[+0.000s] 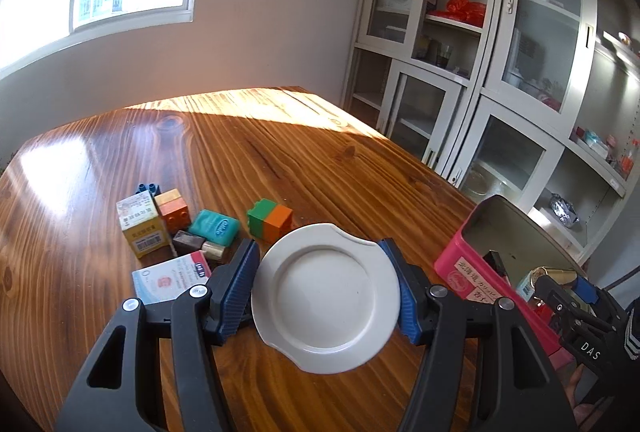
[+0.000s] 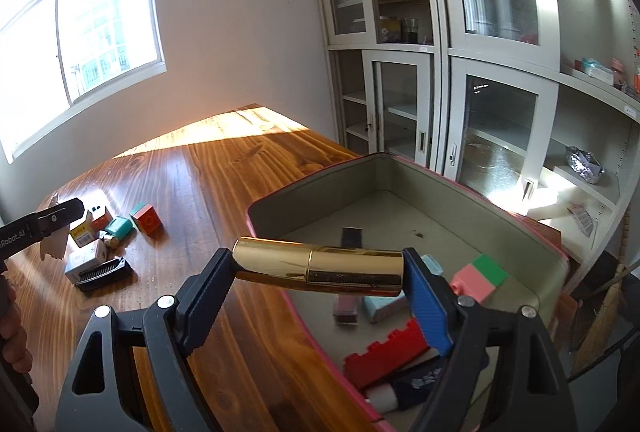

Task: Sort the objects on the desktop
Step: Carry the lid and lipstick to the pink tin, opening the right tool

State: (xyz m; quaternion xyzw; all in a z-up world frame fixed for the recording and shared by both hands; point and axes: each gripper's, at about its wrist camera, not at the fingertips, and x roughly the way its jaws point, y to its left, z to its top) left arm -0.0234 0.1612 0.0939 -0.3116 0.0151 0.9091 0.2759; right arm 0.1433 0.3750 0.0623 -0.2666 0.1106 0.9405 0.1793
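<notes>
1. Right tool (image 2: 320,264): closed end-to-end on gold lipstick tube (image 2: 320,261), held crosswise, raised over near-left rim of pink tin (image 2: 520,224).
2. Left tool (image 1: 326,280): fingers (image 1: 240,284) spread wide on either side of white plate (image 1: 326,298); contact with the rim not certain, lift off the table (image 1: 280,160) not certain.
3. Tin at right edge of table; holds red brick (image 2: 386,354), pink-green block (image 2: 482,276), small boxes.
4. Unsorted heap toward left edge of table: yellow box (image 1: 140,228), orange brick (image 1: 174,210), teal packet (image 1: 214,226), green-orange block (image 1: 270,218).
5. Risk: smooth round tube gripped only by its ends; likely to slip or roll out, landing on the table instead of in the tin.
6. Risk: plate held across a scalloped rim; likely to tip if pressure uneven.
7. Pose: both tools angled down and forward, side by side, left one near the heap.
</notes>
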